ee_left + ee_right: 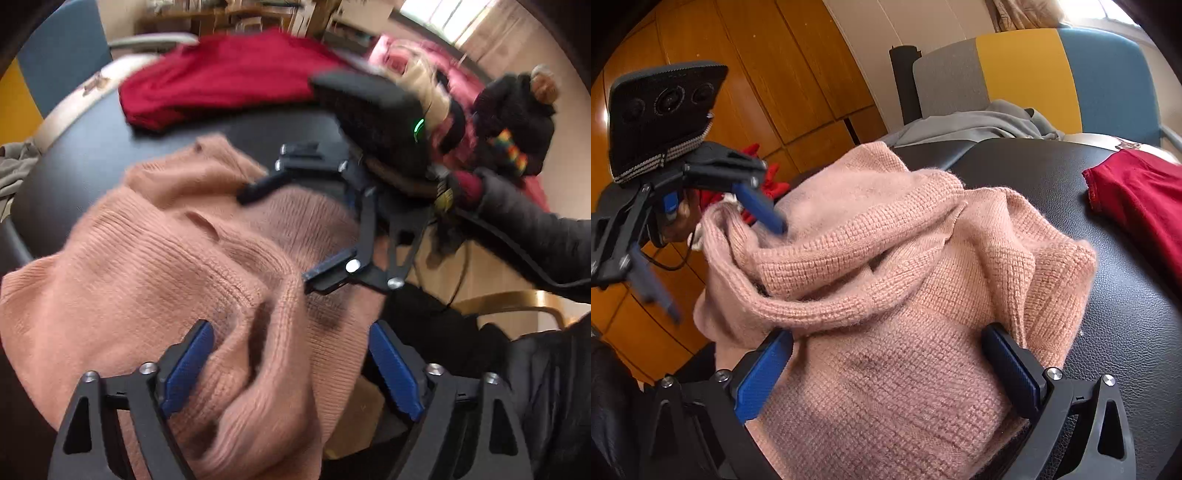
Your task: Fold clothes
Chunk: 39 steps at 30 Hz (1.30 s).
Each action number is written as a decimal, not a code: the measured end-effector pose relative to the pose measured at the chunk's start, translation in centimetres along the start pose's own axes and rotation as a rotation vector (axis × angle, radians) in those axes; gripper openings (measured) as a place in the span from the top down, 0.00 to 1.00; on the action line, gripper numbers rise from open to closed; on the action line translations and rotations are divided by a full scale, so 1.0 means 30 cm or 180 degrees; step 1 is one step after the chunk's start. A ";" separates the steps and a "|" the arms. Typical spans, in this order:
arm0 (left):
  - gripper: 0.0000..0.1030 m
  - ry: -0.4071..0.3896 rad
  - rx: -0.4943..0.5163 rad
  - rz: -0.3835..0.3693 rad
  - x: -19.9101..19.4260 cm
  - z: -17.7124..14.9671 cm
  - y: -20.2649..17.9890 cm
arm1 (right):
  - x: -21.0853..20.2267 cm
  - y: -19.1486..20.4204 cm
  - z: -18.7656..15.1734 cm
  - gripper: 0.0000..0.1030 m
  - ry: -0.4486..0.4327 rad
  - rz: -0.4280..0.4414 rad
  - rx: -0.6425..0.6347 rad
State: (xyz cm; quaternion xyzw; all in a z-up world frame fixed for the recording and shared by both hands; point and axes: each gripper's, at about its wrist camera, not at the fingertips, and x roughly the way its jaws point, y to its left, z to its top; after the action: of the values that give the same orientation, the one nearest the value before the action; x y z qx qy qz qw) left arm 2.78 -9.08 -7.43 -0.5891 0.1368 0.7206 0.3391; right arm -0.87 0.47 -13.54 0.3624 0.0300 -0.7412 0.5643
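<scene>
left gripper point(291, 369): jaws spread wide, blue pads point(188, 369) apart
right gripper point(886, 365): jaws spread wide, level with the left

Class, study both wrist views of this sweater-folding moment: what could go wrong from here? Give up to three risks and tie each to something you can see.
1. Both jaws are wide open around the bunched pink sweater, so closing the left hand-held gripper or right hand-held gripper may pinch several layers.
2. Part of the sweater hangs past the black table edge and could slide off.
3. The red garment lies close and could get dragged.
</scene>
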 end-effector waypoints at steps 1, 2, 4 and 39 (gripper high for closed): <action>0.43 0.0155 -0.0102 0.0123 0.034 0.006 0.006 | -0.001 -0.002 -0.001 0.00 -0.0016 0.0016 0.0010; 0.61 0.0196 -0.0181 0.0316 0.053 0.007 0.011 | -0.001 -0.002 -0.001 0.00 -0.0026 0.0021 0.0012; 0.78 0.0018 -0.0441 0.0411 0.028 -0.007 0.034 | 0.000 -0.001 -0.001 0.00 -0.0034 0.0016 0.0004; 0.86 -0.2153 -0.2500 -0.2182 0.003 -0.111 0.166 | 0.014 0.004 0.003 0.00 0.0394 -0.0187 -0.0068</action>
State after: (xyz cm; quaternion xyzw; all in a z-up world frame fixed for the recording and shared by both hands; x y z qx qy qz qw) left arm 2.06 -14.69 -9.41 -0.4193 -0.4506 0.7140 0.3337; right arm -0.87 0.05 -13.66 0.4005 0.0834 -0.7332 0.5432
